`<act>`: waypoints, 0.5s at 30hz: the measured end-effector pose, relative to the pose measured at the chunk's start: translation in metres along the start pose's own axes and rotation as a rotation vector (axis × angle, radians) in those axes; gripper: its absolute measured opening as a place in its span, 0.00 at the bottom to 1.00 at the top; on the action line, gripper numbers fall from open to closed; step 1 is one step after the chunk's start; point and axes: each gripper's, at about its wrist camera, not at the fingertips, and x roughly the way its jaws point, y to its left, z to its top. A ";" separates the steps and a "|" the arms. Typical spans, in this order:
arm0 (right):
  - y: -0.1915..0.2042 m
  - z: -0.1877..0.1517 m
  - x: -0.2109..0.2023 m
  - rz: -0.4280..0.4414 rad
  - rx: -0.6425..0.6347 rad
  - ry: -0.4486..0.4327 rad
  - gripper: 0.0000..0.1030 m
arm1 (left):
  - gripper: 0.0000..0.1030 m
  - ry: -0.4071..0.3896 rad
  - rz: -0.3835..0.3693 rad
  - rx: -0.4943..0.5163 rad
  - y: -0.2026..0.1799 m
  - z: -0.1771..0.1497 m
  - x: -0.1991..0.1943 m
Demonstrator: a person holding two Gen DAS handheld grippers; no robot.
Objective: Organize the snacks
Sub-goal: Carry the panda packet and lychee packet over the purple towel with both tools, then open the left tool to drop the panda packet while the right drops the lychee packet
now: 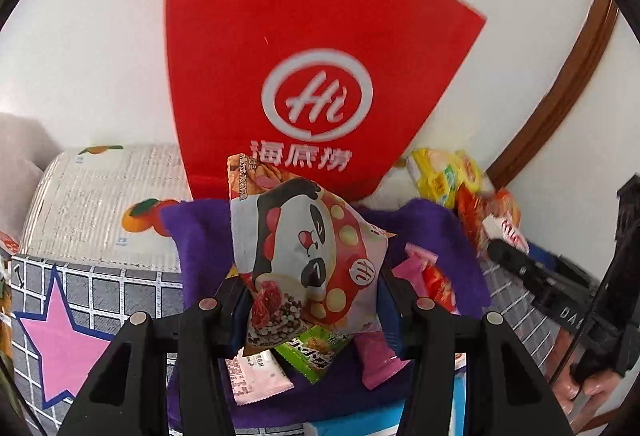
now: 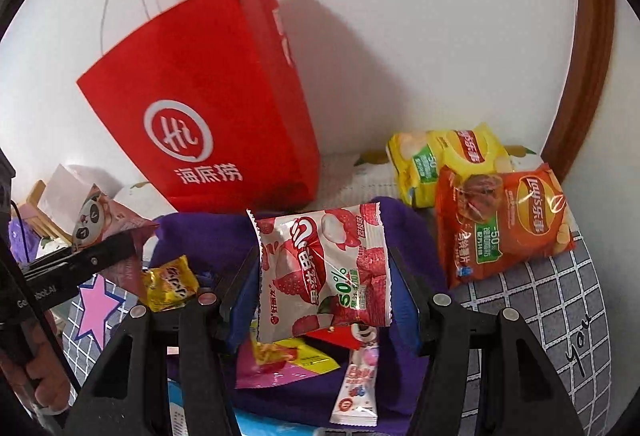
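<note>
The left hand-held gripper (image 1: 312, 306) is clamped on a panda snack packet (image 1: 308, 256) before the red bag (image 1: 304, 36). The right hand-held gripper (image 2: 324, 290), beside that bag, grips a lychee packet (image 2: 324, 272).

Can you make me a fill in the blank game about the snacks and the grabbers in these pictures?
1. The left gripper holds a packet with a ____ face on it.
2. The tall paper bag against the wall is coloured ____.
3. The right gripper holds the lychee snack packet above a ____ cloth.
4. The orange chip bag lies beside a ____ chip bag.

Missing words: panda, red, purple, yellow
</note>
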 end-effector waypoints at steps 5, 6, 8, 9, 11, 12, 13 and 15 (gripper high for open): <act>-0.005 -0.002 0.021 0.010 0.018 0.056 0.57 | 0.48 0.021 0.004 -0.011 0.006 -0.002 0.009; -0.005 -0.003 0.025 0.008 0.021 0.068 0.57 | 0.48 0.023 0.005 -0.014 0.009 -0.002 0.009; -0.002 -0.004 0.033 0.008 0.018 0.089 0.57 | 0.48 0.029 0.006 -0.017 0.012 -0.003 0.010; -0.001 -0.005 0.036 0.010 0.015 0.099 0.57 | 0.48 0.030 0.007 -0.019 0.012 -0.002 0.012; 0.004 -0.006 0.041 0.014 0.009 0.121 0.57 | 0.48 0.032 0.010 -0.022 0.014 -0.002 0.012; 0.006 -0.007 0.042 0.016 0.007 0.130 0.57 | 0.48 0.032 0.011 -0.022 0.015 -0.001 0.012; 0.009 -0.007 0.044 0.020 0.002 0.139 0.57 | 0.48 0.033 0.011 -0.025 0.016 -0.001 0.013; 0.014 -0.009 0.046 0.021 -0.011 0.148 0.57 | 0.48 0.037 0.007 -0.030 0.017 -0.001 0.013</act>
